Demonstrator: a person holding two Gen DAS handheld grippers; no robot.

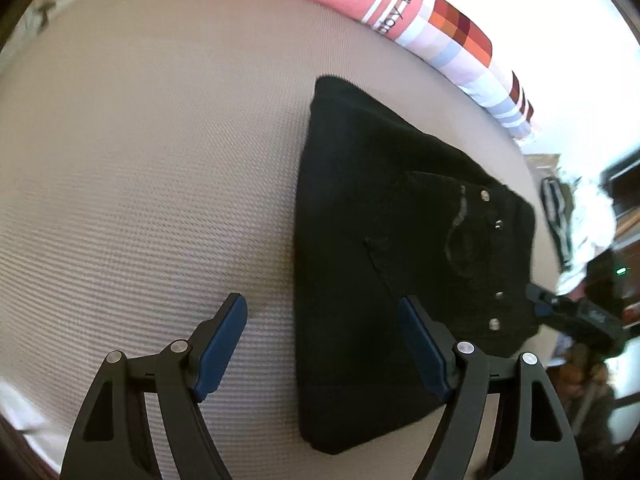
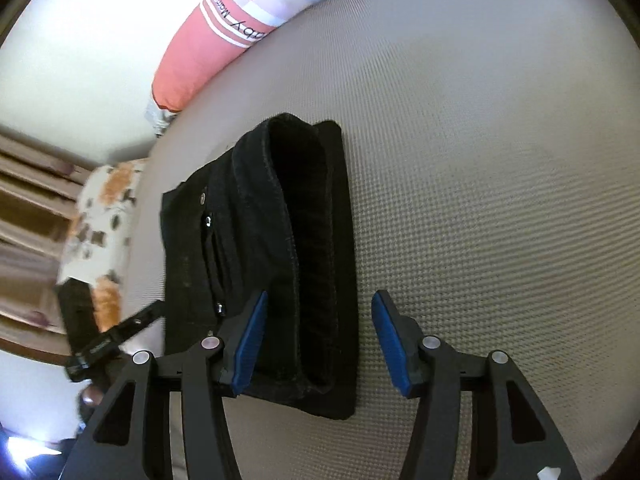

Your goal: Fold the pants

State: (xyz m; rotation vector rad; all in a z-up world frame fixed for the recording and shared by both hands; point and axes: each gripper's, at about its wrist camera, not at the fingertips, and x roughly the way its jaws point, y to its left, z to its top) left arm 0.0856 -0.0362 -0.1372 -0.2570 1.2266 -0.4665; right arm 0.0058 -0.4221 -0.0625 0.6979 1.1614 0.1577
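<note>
Already folded, your black pants (image 1: 384, 248) lie on the ribbed beige mattress (image 1: 140, 168). Your left gripper (image 1: 324, 344) and right gripper (image 2: 320, 340) both hover open above them, empty. Only the right view shows the stacked fold edges.

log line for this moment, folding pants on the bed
pants: black, folded, flat on mattress | left gripper: open, empty | right gripper: open, above pants edge, empty

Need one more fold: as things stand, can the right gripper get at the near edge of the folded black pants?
Probably yes. The right gripper is open above the black pants, with nothing lying between them. The left gripper hangs at the opposite side, out of the way.
</note>
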